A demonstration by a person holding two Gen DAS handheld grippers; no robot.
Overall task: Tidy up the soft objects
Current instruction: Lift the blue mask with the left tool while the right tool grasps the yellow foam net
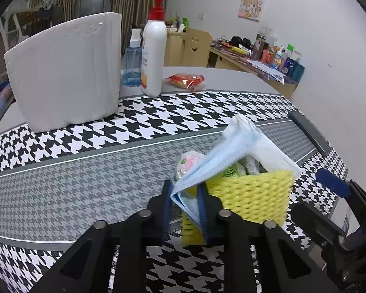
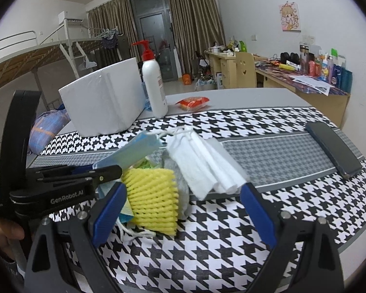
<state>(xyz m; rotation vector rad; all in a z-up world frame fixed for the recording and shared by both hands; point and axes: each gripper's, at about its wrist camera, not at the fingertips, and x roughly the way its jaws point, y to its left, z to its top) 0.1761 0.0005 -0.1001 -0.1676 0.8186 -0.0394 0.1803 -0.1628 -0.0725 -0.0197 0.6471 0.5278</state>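
Near the front edge of the table: a small heap of soft things lies on the houndstooth cloth (image 2: 231, 127), both grippers close around it.
Left gripper (image 1: 185, 195): jaws drawn nearly together, pinching the lower corner of the blue face mask (image 1: 207, 163); its blue pads press the mask from both sides.
Blue face mask: lifted and folded over the heap, one end in the left jaws, the other leaning against the white masks (image 2: 207, 166).
White masks: a stack resting tilted on the heap, just beside the blue one.
Yellow foam net (image 2: 153, 195): at the front of the heap, touching the cloth, just beside the left jaws.
Right gripper (image 2: 183, 214): fingers spread wide, nothing between the pads; the heap sits just beyond its tips, the yellow net nearest its left finger.
Pink-and-white packet (image 1: 190, 161): tucked behind the blue mask, only partly seen.
Far left of the table: a white foam block (image 1: 66, 70), a pump bottle (image 1: 153, 46) and a blue spray bottle (image 1: 133, 58).
Far edge: a red snack packet (image 1: 186, 80).
Right edge: a dark phone (image 2: 334, 146) lying flat.
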